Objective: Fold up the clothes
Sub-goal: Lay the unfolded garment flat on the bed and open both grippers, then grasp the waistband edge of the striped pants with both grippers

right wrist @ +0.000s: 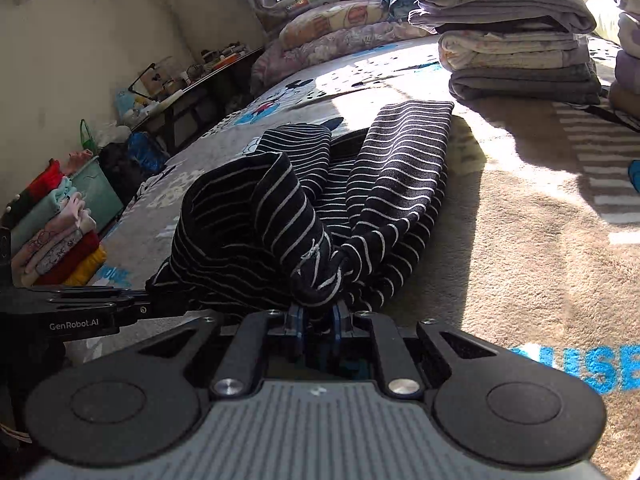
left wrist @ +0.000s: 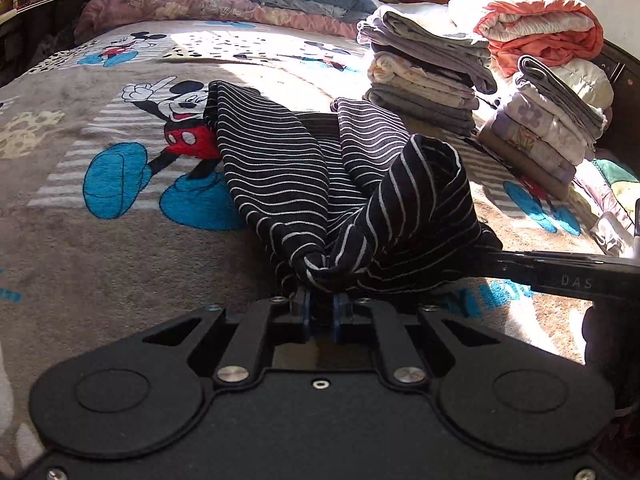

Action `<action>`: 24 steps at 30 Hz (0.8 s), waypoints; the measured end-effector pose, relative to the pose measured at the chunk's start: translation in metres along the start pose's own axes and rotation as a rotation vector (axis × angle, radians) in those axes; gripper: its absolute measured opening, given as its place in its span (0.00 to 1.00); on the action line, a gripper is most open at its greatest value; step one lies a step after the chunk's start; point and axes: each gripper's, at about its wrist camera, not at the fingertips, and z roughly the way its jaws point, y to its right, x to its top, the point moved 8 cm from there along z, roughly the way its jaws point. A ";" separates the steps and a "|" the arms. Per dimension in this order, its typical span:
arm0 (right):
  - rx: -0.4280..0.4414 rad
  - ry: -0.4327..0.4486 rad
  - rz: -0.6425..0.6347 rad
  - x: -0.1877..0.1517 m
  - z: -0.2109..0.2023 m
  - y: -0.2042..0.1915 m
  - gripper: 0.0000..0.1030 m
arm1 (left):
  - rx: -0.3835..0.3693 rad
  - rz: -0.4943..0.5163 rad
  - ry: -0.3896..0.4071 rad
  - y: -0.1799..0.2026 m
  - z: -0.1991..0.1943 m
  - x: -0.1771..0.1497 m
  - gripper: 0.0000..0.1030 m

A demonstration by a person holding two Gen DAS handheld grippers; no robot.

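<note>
Both grippers, left gripper (left wrist: 322,305) and right gripper (right wrist: 318,314), pinch bunched edges of the black striped garment (left wrist: 304,184) lying on the cartoon blanket (left wrist: 100,216), probably adjacent corners, lifted to carry the near edge over for a fold.

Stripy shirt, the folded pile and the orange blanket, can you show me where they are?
Stripy shirt (left wrist: 280,168): left wrist view, left striped fold.
Folded pile (right wrist: 516,52): right wrist view, middle layer.
Orange blanket (left wrist: 548,36): left wrist view, top folds.
</note>
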 end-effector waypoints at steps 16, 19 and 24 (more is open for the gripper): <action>0.220 -0.062 0.554 -0.101 -0.057 -0.007 0.48 | -0.150 -0.290 -0.186 0.004 -0.043 -0.096 0.52; 0.262 0.004 0.657 -0.090 -0.069 -0.004 0.50 | -0.184 -0.366 -0.141 0.006 -0.060 -0.087 0.55; 0.265 0.126 0.770 -0.056 -0.078 0.009 0.56 | -0.226 -0.514 -0.034 -0.001 -0.083 -0.066 0.57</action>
